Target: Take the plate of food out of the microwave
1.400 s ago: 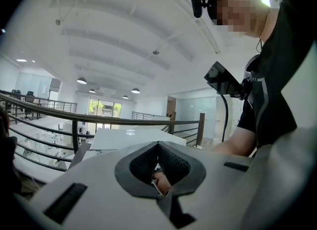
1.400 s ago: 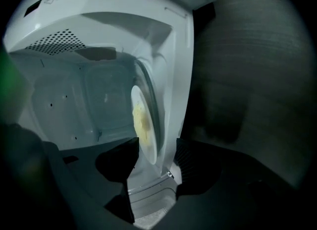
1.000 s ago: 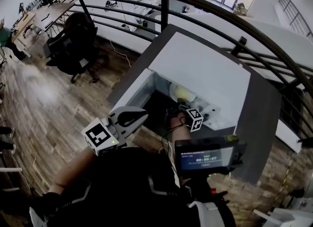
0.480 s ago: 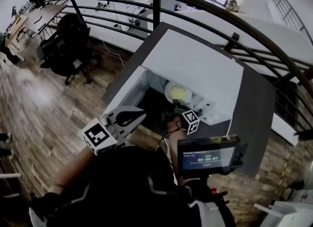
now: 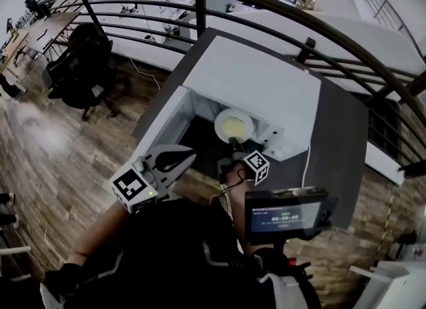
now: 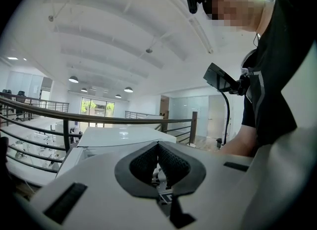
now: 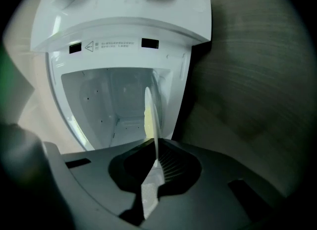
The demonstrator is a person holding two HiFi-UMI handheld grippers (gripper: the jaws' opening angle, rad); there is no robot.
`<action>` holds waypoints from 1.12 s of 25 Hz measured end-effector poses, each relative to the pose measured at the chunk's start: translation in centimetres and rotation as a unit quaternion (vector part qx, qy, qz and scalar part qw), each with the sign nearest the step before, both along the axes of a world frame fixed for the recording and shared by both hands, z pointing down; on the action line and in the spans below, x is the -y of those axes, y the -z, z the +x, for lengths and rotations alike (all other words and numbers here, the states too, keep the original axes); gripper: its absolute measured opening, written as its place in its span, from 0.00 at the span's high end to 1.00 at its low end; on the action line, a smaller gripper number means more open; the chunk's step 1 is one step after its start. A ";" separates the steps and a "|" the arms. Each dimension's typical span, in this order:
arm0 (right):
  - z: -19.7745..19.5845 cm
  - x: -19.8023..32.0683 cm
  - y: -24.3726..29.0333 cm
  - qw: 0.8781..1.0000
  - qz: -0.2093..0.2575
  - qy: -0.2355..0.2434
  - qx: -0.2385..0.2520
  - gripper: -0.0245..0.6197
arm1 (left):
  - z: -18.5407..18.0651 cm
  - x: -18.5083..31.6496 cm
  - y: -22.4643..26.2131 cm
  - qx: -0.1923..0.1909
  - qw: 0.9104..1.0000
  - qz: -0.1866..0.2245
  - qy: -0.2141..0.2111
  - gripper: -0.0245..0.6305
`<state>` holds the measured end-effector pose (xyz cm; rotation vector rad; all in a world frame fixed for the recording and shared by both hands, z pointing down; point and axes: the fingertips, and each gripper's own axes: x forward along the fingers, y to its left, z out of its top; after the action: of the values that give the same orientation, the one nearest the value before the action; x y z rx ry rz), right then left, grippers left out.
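A white microwave (image 5: pixel 259 81) stands on a dark table (image 5: pixel 339 141) with its door (image 5: pixel 163 118) swung open to the left. A round white plate (image 5: pixel 234 126) of yellow food sits at the mouth of the cavity. My right gripper (image 5: pixel 234 144) is shut on its near rim. In the right gripper view the plate (image 7: pixel 151 117) shows edge-on, pinched between the dark pads of the right gripper (image 7: pixel 156 150), with the cavity of the microwave (image 7: pixel 119 100) behind. My left gripper (image 5: pixel 192 156) hovers left of the opening, shut and holding nothing; its left gripper view shows the pads (image 6: pixel 168 162) meeting.
A black curved railing (image 5: pixel 266 8) runs behind the table, with a drop to a lower floor beyond it. A small screen (image 5: pixel 286 216) hangs at the person's chest. An office chair (image 5: pixel 80 68) stands on the wood floor at the left.
The right gripper has drawn back toward me with the plate, which now shows as a full round disc clear of the microwave's top. The left gripper has barely shifted.
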<state>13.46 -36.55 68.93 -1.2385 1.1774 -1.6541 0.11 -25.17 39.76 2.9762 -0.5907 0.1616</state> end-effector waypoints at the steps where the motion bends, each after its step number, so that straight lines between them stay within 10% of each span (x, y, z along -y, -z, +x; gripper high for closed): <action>1: -0.2 -0.3 0.2 1.000 0.002 0.007 0.000 0.94 | 0.0 -0.1 0.0 -0.001 1.000 0.001 0.000 0.96; 28: -1.6 -14.3 16.1 0.996 0.089 -0.003 0.024 0.94 | -3.5 0.3 1.3 -0.096 0.995 0.008 0.007 0.96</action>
<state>11.91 -22.23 52.80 -1.0837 1.2603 -1.5310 -3.34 -25.44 38.45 2.9552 -0.5922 -0.1290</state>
